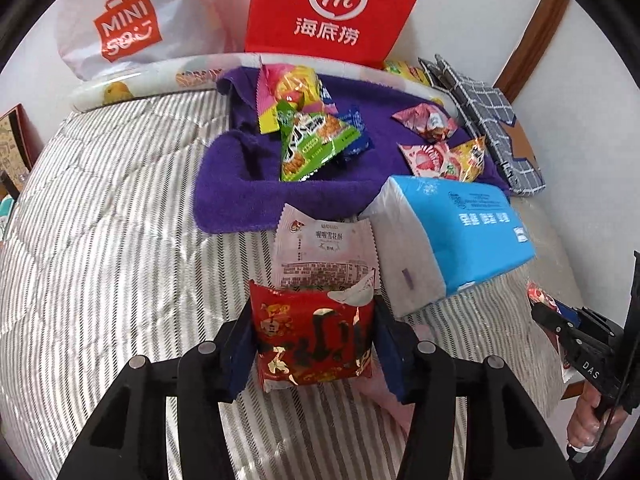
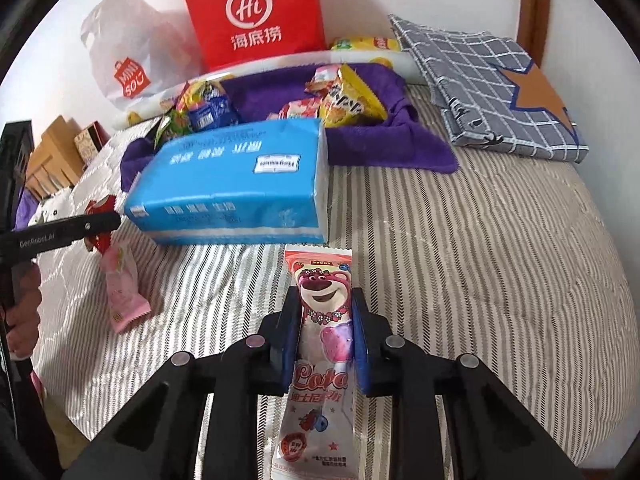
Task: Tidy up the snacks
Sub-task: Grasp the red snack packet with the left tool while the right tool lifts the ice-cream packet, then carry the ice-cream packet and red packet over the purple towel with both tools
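- Left gripper (image 1: 314, 344) clamped on a red foil snack packet (image 1: 314, 340), both pads pressing its sides, held just above the striped bed cover (image 1: 120, 240).
- Just beyond that packet, a white-and-pink snack packet (image 1: 324, 252) flat on the bed cover, its far edge touching the purple towel (image 1: 240, 184).
- Right gripper (image 2: 325, 336) closed on a pink bear-print snack packet (image 2: 324, 320), pads pinching its middle, both ends sticking out past the fingers.
- Blue tissue pack (image 2: 236, 184) resting on the bed cover just ahead of the bear-print packet, its far side overlapping the towel's near edge.
- On the towel: green snack packet (image 1: 308, 140) leaning over a blue one (image 1: 358, 132) at left, a yellow-pink packet (image 1: 292, 88) behind them, pink strawberry packets (image 1: 430, 156) at right.
- Yellow snack packet (image 2: 352, 98) on the towel's right part, seen from the right wrist.
- Loose pink wrapped snack (image 2: 124, 292) on the bed cover, near the left gripper's side.
- Red paper bag (image 2: 256, 12) and white shopping bag (image 2: 128, 48) upright against the wall behind the bed.
- Folded grey checked cloth (image 2: 488, 84) with a brown star, right of the towel.
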### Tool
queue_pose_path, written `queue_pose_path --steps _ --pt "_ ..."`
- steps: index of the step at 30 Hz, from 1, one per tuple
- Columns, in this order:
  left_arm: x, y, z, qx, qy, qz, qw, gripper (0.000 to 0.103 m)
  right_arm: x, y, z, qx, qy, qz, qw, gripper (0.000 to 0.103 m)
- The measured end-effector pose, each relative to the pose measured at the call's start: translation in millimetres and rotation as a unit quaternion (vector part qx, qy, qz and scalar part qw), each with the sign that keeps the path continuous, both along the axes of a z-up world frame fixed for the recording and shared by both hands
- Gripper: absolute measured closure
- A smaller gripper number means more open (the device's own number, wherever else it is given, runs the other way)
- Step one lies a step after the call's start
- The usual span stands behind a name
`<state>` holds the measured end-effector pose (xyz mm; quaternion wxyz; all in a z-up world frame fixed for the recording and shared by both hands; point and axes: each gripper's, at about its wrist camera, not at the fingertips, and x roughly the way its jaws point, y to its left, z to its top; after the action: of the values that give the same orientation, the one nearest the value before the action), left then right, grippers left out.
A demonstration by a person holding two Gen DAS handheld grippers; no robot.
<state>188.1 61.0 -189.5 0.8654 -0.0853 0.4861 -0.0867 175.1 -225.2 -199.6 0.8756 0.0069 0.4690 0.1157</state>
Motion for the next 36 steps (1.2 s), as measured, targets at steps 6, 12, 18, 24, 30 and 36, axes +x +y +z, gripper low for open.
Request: queue_pose_path --steps 6,12,18,24,30,36 --pt "-11 7 20 -0.006 -0.018 0.005 0.9998 0.052 -6 1 22 0.009 -0.018 -0.001 1.000 0.079" --pt "-19 -1 41 -0.014 -0.032 -0.013 0.9993 0.052 -4 6 47 0.020 -0.033 -0.001 0.999 0.079" --pt "-22 -24 59 -0.025 -0.044 -0.041 0.9979 0.052 2 12 70 0.019 -0.050 -0.007 0.999 0.079" --pt "-22 -44 74 -0.022 -0.056 -0.053 0.9967 0.052 8 18 92 0.017 -0.071 -0.002 0.997 0.079" --pt "-11 -47 94 -0.032 -0.068 -0.055 0.9957 0.052 22 21 106 0.026 -0.081 0.002 0.996 0.079" --pt "8 -49 115 -0.021 -0.083 -0.049 0.9952 0.052 47 26 122 0.025 -0.092 0.006 0.995 0.079"
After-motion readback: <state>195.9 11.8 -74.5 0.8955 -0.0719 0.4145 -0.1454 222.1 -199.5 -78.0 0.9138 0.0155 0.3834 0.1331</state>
